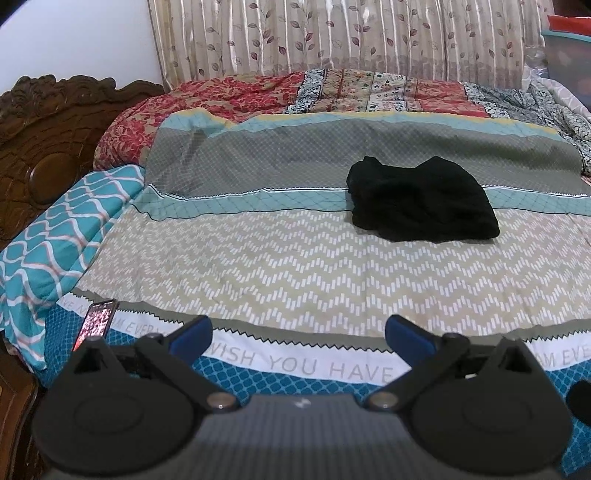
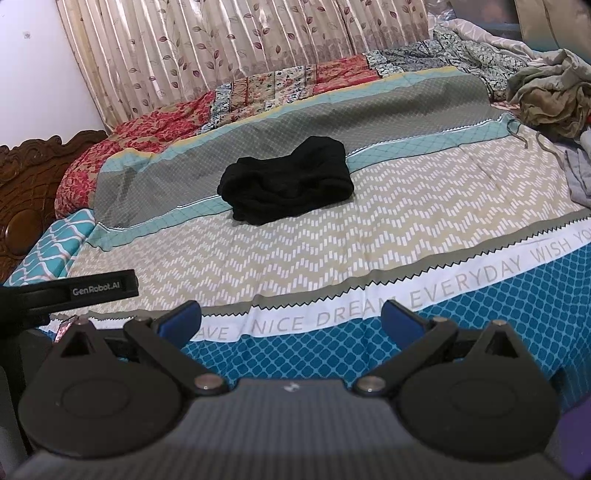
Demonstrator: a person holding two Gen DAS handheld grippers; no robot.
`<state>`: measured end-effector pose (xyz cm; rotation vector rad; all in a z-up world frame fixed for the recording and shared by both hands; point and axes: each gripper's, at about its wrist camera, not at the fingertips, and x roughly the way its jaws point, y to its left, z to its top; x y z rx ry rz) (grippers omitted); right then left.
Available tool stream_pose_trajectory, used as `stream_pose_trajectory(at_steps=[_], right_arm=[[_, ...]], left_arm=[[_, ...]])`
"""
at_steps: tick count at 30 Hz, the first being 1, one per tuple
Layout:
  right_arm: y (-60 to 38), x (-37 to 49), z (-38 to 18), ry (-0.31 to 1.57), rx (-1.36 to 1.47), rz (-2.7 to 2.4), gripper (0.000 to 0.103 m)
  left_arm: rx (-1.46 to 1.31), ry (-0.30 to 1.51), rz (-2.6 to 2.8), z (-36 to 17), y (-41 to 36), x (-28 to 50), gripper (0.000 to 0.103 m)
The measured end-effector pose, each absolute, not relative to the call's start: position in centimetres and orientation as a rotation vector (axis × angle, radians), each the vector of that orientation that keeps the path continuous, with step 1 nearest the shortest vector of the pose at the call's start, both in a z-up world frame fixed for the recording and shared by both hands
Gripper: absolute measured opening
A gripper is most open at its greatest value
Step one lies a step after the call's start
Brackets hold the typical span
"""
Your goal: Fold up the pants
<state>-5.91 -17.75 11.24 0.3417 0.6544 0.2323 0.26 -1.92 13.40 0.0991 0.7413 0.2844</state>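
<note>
Black pants (image 1: 421,201) lie in a compact folded bundle on the patterned bed sheet (image 1: 295,266), right of centre in the left wrist view. In the right wrist view the pants (image 2: 286,181) lie mid-bed, left of centre. My left gripper (image 1: 298,338) is open and empty, held back over the sheet's near edge, well short of the pants. My right gripper (image 2: 291,321) is open and empty, also over the near edge. The left gripper's body (image 2: 70,290) shows at the left of the right wrist view.
A phone (image 1: 96,322) lies near the bed's left front edge. A carved wooden headboard (image 1: 44,147) stands at left. A red floral quilt (image 1: 229,96) and curtain (image 1: 332,33) lie behind. A heap of clothes (image 2: 550,99) sits at the right.
</note>
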Motion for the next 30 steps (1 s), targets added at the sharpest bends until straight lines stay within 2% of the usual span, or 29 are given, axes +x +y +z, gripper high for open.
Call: stream_pose_trajectory(at_steps=[30], right_arm=[[-18.1,-5.9,10.4,0.691,0.386,0.222,0.103]], left_arm=[[0.079,0.827,0.244,12.0,-1.3,0.3,0.103]])
